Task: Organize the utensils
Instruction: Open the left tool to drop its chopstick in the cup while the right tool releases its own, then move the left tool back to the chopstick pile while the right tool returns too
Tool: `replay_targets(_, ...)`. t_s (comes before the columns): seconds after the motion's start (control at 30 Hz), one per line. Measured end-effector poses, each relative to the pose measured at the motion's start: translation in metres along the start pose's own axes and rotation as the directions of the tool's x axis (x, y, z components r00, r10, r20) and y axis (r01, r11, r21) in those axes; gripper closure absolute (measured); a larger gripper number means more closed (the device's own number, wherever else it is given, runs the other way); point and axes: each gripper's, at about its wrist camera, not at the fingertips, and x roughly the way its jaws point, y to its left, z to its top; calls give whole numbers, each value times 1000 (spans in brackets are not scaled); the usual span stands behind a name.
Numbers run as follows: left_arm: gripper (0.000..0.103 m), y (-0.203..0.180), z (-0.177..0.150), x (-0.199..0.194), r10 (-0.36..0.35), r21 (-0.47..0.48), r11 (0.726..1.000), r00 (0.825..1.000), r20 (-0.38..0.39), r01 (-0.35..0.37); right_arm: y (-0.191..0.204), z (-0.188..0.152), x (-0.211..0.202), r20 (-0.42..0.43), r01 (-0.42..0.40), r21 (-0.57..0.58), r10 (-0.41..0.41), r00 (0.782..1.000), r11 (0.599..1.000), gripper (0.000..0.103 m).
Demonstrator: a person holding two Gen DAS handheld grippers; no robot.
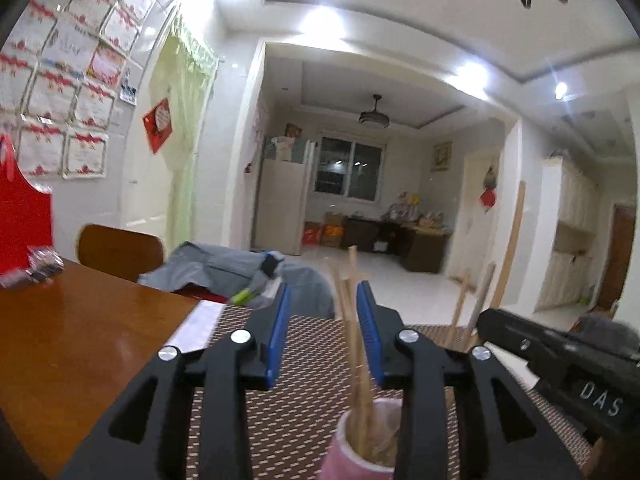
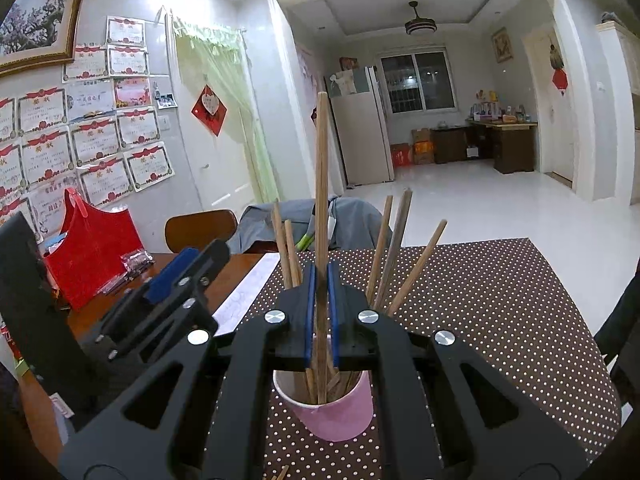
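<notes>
A pink cup (image 2: 332, 412) stands on the dotted mat (image 2: 480, 300) and holds several wooden chopsticks (image 2: 394, 248) that fan outward. My right gripper (image 2: 321, 276) is shut on one long chopstick (image 2: 321, 160), which stands upright with its lower end inside the cup. In the left wrist view the pink cup (image 1: 360, 440) sits low between the arms of my left gripper (image 1: 324, 296), which is open. A few chopsticks (image 1: 352, 320) rise between its blue pads, close to the right one and not squeezed. The right gripper's body (image 1: 560, 360) shows at the right edge.
The mat lies on a brown wooden table (image 1: 80, 340). A red gift bag (image 2: 92, 256) and a small packet (image 2: 134, 260) sit at the table's left. Behind the table stands a chair (image 2: 200, 228) with grey cloth (image 2: 352, 216) draped beside it.
</notes>
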Motion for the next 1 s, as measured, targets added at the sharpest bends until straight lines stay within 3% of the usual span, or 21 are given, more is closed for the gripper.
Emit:
replay_targets(0.07,69,3,-1,-2,32,14,999,999,-16,-32,0,-2,1,-4,4,-1,-4,1000,1000,96)
replay_targets(0.17,69,9,-3,-4,26,5,1000,999,-38,-26,1,-5,2,-13,10,-3,-10,1000,1000,96)
replay_targets(0.27,60,11,-3,-3,24,8,1000,998,-57,-24,1,-9,4,-22,16,2,-16,1000,1000,96)
replay_targets(0.73,55,7,1,-11,44,53,998,998,-35,-42,2,-13,4,-23,47,-1,-47,999,999,95)
replay_targets(0.83,54,5,2,-13,44,65,997,999,-30,-42,0,-14,0,-17,62,-9,-62,998,998,84)
replay_targets(0.9,54,5,4,-16,49,79,996,998,-35,-46,-3,-14,-6,-4,65,0,-65,998,998,63)
replay_targets(1.0,54,4,6,-25,50,90,995,998,-30,-47,-4,-14,-14,15,72,1,-72,997,997,59)
